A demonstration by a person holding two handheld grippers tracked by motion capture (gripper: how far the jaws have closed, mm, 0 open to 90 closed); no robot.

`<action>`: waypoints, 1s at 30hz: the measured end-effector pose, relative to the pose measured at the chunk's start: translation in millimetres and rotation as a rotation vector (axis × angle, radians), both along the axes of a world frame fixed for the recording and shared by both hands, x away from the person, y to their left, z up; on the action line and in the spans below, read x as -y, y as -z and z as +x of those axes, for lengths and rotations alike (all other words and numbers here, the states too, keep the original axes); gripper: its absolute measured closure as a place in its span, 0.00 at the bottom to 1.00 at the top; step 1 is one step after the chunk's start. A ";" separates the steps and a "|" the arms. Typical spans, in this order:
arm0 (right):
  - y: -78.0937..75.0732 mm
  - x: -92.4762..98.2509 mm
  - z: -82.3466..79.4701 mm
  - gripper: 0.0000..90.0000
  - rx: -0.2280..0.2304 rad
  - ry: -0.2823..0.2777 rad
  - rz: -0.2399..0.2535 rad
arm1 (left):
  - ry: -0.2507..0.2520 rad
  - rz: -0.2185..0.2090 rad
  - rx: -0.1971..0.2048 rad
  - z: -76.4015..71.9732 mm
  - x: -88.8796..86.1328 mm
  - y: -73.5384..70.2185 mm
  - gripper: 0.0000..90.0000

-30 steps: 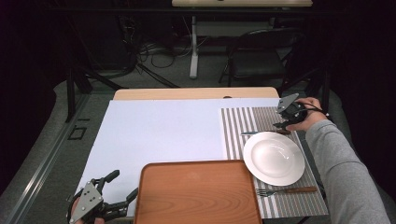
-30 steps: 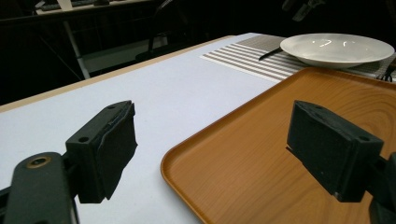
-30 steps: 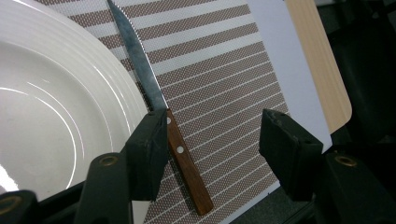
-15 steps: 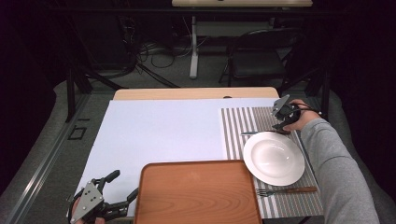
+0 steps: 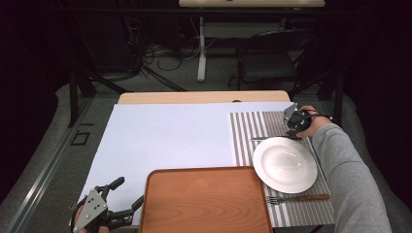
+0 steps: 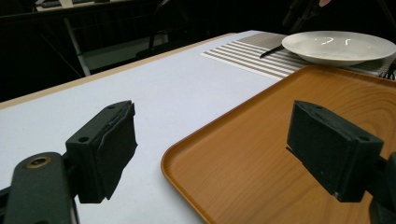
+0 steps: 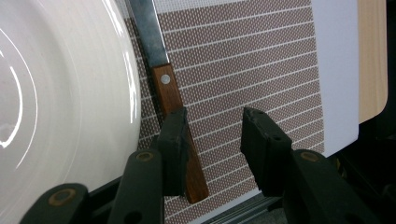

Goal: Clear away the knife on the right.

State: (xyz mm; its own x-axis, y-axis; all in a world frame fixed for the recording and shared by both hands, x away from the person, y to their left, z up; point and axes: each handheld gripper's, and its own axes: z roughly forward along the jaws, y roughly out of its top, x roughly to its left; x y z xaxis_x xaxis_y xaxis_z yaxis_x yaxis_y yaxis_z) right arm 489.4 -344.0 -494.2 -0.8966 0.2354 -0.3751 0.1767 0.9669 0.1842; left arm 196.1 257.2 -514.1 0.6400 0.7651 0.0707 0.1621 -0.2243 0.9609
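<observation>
Reaching over the far right part of the table, the right gripper [image 7: 212, 140] sits low over the wooden handle of a knife with a shiny metal blade [image 7: 163, 88]. Its two black jaws have just been closing in. One jaw is at the handle, right over it, and the other stands on the bare mat beside it. The handle is not yet squeezed between them, so the jaws are partly spread.

The knife lies flat on the striped brown and white place mat [image 5: 248, 131], just beside the far edge of the round white plate [image 5: 285, 164]. Its blade points toward the middle of the table. The mat covers the right side of the big white sheet [image 5: 165, 141] that lies over the table. A fork with a wooden handle [image 5: 299, 198] lies on the mat near the front edge, on the near side of the plate.

At the front left corner, the left gripper [image 5: 104, 211] has its jaws spread wide with nothing between them. It is just beside the left edge of the flat orange-brown wooden tray [image 5: 204, 201], which sits at the front edge, in the middle.
</observation>
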 end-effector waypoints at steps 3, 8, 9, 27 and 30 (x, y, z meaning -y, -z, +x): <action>3.5 3.4 -0.4 0.69 -0.005 -0.004 -0.016 | -0.001 0.001 0.001 0.1 -0.1 -0.1 0.18; 7.3 8.1 -1.8 0.70 -0.008 0.007 -0.019 | -0.003 0.001 0.000 -0.1 0.0 -0.1 0.18; 8.0 9.6 -2.0 0.70 -0.006 0.010 -0.019 | -0.004 0.001 0.001 0.1 -0.1 0.0 0.18; 20.8 15.3 -1.9 0.72 -0.030 0.003 -0.035 | -0.010 -0.003 0.000 -0.2 -0.4 0.3 0.18; 22.4 15.3 -1.7 0.72 -0.034 0.002 -0.037 | -0.010 -0.004 -0.002 -0.4 -0.1 0.4 0.18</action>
